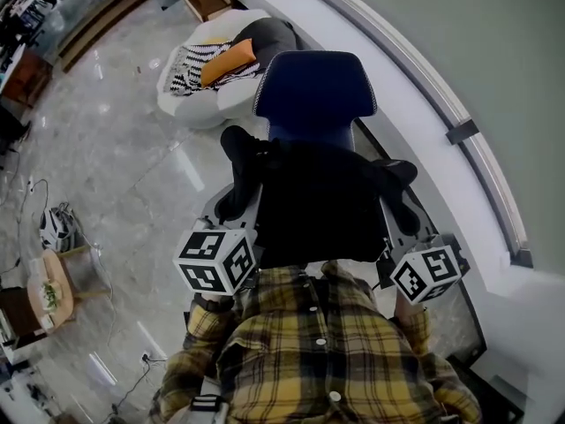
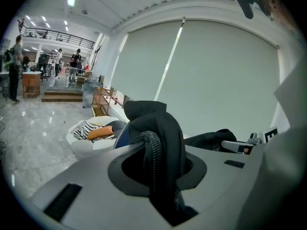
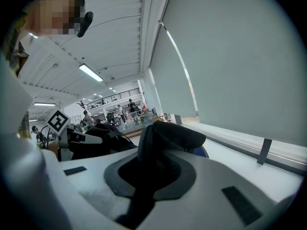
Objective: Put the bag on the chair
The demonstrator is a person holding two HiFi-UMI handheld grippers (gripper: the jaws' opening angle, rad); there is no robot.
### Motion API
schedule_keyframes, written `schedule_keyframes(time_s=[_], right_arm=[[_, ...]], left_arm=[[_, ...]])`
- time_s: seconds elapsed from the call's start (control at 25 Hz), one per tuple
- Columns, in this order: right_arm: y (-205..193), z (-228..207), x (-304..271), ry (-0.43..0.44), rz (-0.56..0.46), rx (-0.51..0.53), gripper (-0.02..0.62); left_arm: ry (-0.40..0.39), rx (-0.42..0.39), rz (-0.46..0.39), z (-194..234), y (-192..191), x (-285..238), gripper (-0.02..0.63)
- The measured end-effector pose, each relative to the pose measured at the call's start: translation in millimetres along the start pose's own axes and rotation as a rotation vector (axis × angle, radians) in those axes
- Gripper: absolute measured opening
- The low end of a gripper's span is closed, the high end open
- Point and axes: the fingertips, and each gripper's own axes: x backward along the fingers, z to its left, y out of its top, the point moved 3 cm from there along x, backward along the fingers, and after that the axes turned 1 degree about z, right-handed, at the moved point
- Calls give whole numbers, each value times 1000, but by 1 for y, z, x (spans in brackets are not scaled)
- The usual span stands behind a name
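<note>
While a person in a yellow plaid shirt stands over it, one blue office chair sits directly ahead of them on the pale marble floor. Its backrest is on the far side and a black armrest shows at each side of the seat. Beyond the chair, well apart from it, lies one white beanbag with a striped throw and an orange cushion on top. One large black bag hangs over the chair seat and hides it completely, so whether its underside touches the seat cannot be told. The bag lies straight ahead of and below the two tongs, between the person's chest and the backrest, with its longer side running left to right from one tong to the other. There are two tongs, each with a marker cube, and both are occupied. The left gripper is clenched on a ribbed black strap at the bag's near left edge, with dark fabric bulging up between its jaws. The right gripper is pinched tight on a fold of black fabric at the near right edge. Neither hand looks nearer than the other, as each holds one end. By my judgement, the coming move is an even lowering onto the seat before either grip lets go.
</note>
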Motion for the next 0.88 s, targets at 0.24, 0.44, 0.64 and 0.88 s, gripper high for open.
schedule_keyframes(time_s=[0.24, 0.44, 0.64, 0.88], right_arm=[[-1, -8, -13, -59, 20, -20, 35], [-6, -20, -23, -69, 56, -33, 35], [-11, -41, -42, -62, 105, -53, 35], [3, -67, -84, -8, 123, -49, 35]], left_arm=[[-42, -3, 36, 11, 5, -26, 92], [-48, 11, 75, 13, 0, -42, 92], [-27, 30, 121, 15, -6, -65, 92], [26, 47, 110, 23, 16, -100, 92]])
